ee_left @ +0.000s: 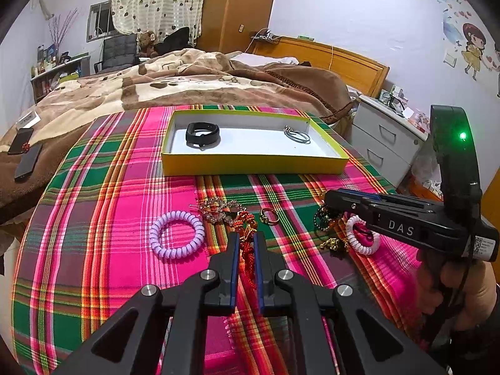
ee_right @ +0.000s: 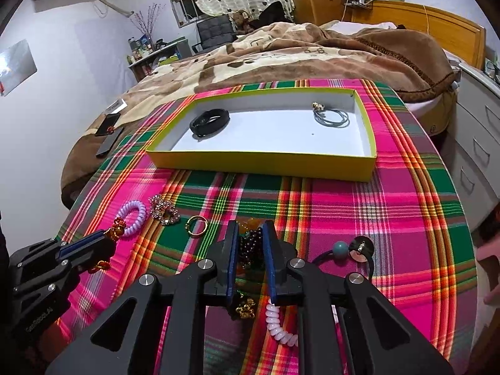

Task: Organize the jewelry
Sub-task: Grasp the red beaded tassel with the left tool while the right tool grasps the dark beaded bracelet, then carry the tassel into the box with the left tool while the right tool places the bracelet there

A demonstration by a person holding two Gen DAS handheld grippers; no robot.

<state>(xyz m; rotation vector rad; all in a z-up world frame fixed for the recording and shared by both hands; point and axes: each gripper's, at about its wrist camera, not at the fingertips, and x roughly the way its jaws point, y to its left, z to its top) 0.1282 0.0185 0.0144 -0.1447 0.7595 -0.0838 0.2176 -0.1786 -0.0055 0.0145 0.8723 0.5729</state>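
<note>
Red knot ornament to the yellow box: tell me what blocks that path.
Nothing visible does. The left gripper straddles the red knot ornament; only bare cloth lies between it and the box.
</note>
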